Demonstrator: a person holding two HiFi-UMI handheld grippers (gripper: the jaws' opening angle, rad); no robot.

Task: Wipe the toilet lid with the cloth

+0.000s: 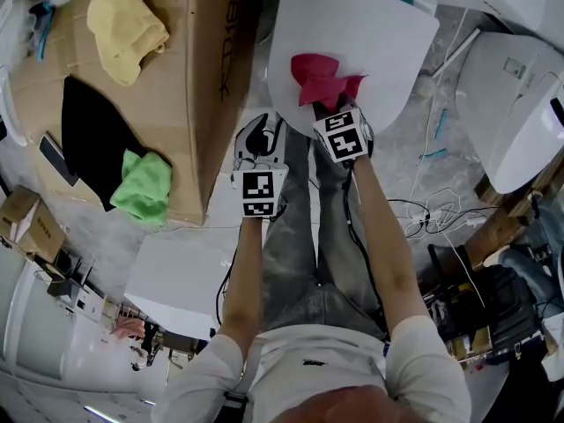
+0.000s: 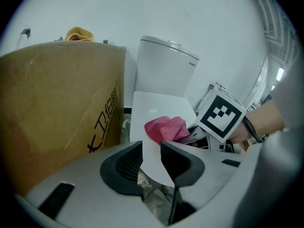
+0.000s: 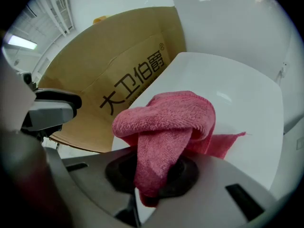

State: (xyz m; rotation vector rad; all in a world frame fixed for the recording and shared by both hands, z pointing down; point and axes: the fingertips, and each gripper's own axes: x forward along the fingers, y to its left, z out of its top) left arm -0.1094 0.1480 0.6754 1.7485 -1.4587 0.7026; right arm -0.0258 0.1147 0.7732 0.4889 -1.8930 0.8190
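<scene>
the pink cloth (image 3: 166, 122) sits bunched on the closed white toilet lid (image 1: 392, 47), near the lid's front edge, with one loose corner lying flat on the surface beside the bunch. the right gripper (image 1: 330, 107) has it clamped: in the right gripper view a fold of the cloth is pinched between the two dark jaws and the rest bulges up above them, resting on the lid.

the left gripper (image 2: 152, 158) hangs just to the left of the right one, by the lid's front edge. its jaws stand a narrow gap apart with nothing between them; the lid's rim shows beyond the gap. whether it touches the lid i cannot tell.

behind the lid rises the toilet tank (image 2: 164, 65). just beside the toilet, on the left, stands a big cardboard box (image 1: 207, 77) with printed characters on its side. on its top lie a yellow cloth (image 1: 123, 26), a green cloth (image 1: 145, 188) and a black sheet (image 1: 88, 135). a second white toilet (image 1: 515, 104) stands on the right, with cables (image 1: 432, 210) strewn on the floor near it.
</scene>
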